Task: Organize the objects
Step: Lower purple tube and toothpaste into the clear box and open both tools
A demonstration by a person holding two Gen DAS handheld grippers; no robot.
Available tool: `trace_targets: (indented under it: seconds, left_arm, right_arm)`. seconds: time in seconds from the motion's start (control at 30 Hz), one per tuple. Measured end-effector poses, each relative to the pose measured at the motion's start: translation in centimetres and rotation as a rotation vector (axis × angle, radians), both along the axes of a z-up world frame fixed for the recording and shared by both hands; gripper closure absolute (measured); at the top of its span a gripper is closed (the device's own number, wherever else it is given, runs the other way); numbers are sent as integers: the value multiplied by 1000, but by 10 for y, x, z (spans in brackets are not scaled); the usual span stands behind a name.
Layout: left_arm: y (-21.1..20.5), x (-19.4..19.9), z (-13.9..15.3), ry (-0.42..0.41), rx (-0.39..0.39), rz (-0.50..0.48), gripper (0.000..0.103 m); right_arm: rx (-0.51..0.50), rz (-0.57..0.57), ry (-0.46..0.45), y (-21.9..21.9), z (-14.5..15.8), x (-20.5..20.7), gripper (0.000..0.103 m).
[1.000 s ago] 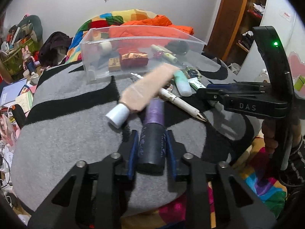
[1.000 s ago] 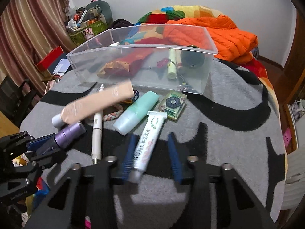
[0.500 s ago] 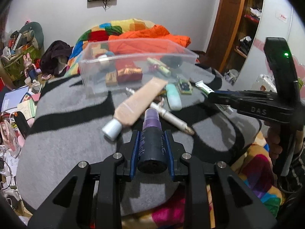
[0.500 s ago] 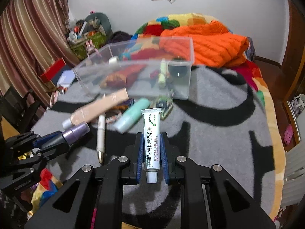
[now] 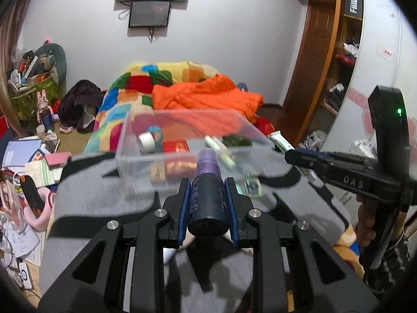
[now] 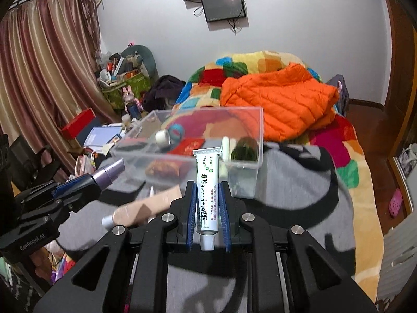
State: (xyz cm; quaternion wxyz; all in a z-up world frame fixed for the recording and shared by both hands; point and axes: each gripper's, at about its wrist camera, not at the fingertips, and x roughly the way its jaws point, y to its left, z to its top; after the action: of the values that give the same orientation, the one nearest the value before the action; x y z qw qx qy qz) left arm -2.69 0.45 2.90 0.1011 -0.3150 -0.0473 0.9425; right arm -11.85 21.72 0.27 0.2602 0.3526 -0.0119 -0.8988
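**Bedroom, grey-and-black blanket: both grippers loaded above the bin**

Grey blanket with black bands (image 6: 299,182) covers the work surface; behind it a patchwork quilt (image 6: 234,65) and an orange puffer jacket (image 6: 281,101) are heaped on the bed. A dark screen (image 5: 149,13) hangs on the white wall, striped curtains (image 6: 39,65) at one side.

Clear plastic bin (image 5: 135,167) sits on the blanket ahead of both grippers. Inside: tape rolls (image 5: 149,139), a red packet (image 6: 189,144), a dark green round item (image 6: 245,151), a pale stick (image 6: 225,148).

Left gripper (image 5: 208,206): blue pads pinch a dark bottle with a purple cap (image 5: 208,182) by its body, cap pointing toward the bin. From the right wrist camera the same bottle is off the blanket, near the bin's near-left corner.

Right gripper (image 6: 208,214): jaws clamp a white ointment tube (image 6: 207,190) lengthwise, cap end toward the camera, crimped end in front of the bin's near wall.

On the blanket, a beige tube with a white cap (image 6: 146,208) lies below and between the two grippers. A small patterned card (image 5: 251,186) lies near the bin. Fingers of a hand (image 5: 365,224) wrap the right gripper's handle.
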Motion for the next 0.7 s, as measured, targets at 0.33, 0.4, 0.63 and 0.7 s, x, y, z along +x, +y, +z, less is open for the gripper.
trace_targets:
  seconds: [0.33,0.4,0.63,0.7]
  left_arm:
    - [-15,-48,15,6,37,32,78]
    - [-18,-60,16,0,40,34,78]
    - [-24,-100,2,-66,32,42,78]
    - [-27,-112,-6,-106,50,37,78]
  right_arm:
    - [-8,1,31,-14,17,-36,88]
    - [-1,2,34,-18,18,-45,88]
    - [49,9,14,-36,10,-78,88]
    - [53,17,-9,-40,5,-88,88]
